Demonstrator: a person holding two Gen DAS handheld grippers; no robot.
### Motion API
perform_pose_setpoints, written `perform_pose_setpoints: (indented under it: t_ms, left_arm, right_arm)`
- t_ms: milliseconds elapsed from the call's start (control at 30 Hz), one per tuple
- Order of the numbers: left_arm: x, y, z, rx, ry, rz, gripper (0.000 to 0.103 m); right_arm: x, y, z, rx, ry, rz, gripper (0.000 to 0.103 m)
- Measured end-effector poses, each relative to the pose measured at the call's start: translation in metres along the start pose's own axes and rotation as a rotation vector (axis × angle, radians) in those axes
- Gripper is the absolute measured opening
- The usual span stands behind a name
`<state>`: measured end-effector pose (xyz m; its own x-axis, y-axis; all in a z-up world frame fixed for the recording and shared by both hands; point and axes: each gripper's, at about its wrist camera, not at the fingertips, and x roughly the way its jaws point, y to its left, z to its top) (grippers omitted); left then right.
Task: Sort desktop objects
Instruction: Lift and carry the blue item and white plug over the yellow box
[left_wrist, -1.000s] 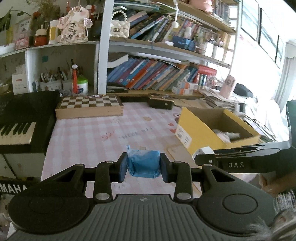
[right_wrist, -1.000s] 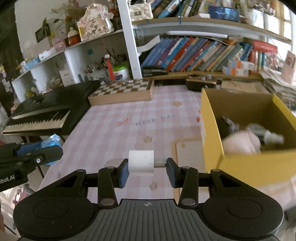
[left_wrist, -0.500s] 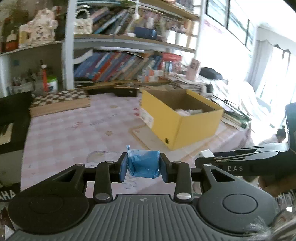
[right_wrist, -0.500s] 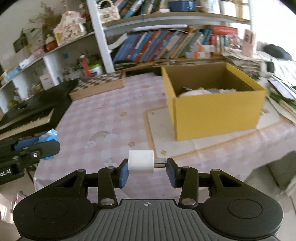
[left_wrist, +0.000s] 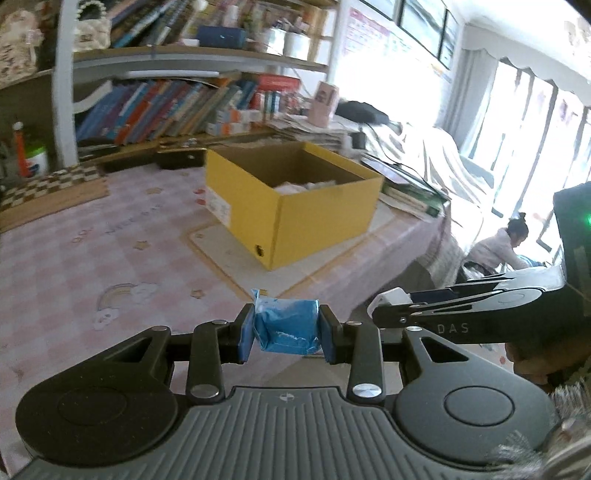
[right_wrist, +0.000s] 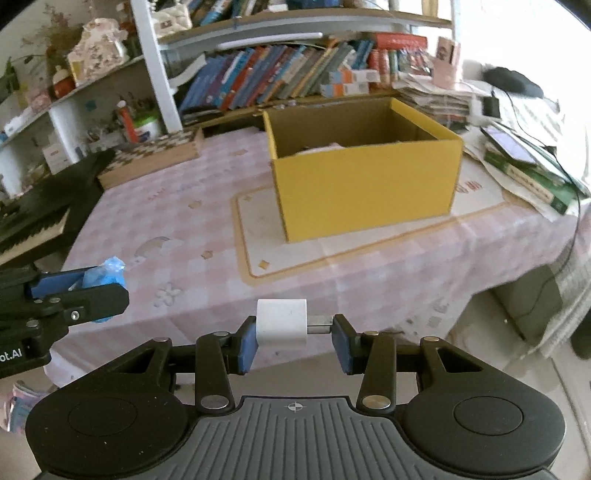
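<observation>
My left gripper (left_wrist: 287, 334) is shut on a blue tissue pack (left_wrist: 288, 328), held in the air over the table's near edge. My right gripper (right_wrist: 294, 334) is shut on a white charger plug (right_wrist: 282, 325), its metal prongs against the right pad, held off the front of the table. The open yellow cardboard box (right_wrist: 364, 184) stands on the pink checked tablecloth (right_wrist: 177, 206) ahead, with pale objects inside; it also shows in the left wrist view (left_wrist: 291, 206). The left gripper with the blue pack shows at the left of the right wrist view (right_wrist: 74, 291), and the right gripper at the right of the left wrist view (left_wrist: 391, 301).
A chessboard box (right_wrist: 155, 155) lies at the back left, a black keyboard piano (right_wrist: 33, 218) at the left edge. Bookshelves (right_wrist: 280, 74) run behind. Stacked books and papers (right_wrist: 524, 162) lie right of the box. A person (left_wrist: 498, 247) sits on the floor at far right.
Both grippers have pulled back and swung right; the box now looks farther off and the table's front edge shows. Each keeps its hold.
</observation>
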<state>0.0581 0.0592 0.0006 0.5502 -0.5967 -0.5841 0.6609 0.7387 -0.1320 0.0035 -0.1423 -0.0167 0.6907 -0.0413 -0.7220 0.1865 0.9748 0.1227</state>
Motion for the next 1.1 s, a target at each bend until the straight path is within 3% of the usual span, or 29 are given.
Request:
perform_pose_setpoints:
  t_ms: [733,1100]
  left_arm:
    - [0.094,-0.093,0.052,0.099,0.065,-0.104,0.032]
    - [0.141,-0.125,0.074,0.068,0.085,-0.064,0.032]
  right_arm:
    - [0.01,-0.116,0.025,0.083,0.038,-0.044,0.042]
    - [0.034,-0.171,0.053,0.048,0.085,-0.002,0.042]
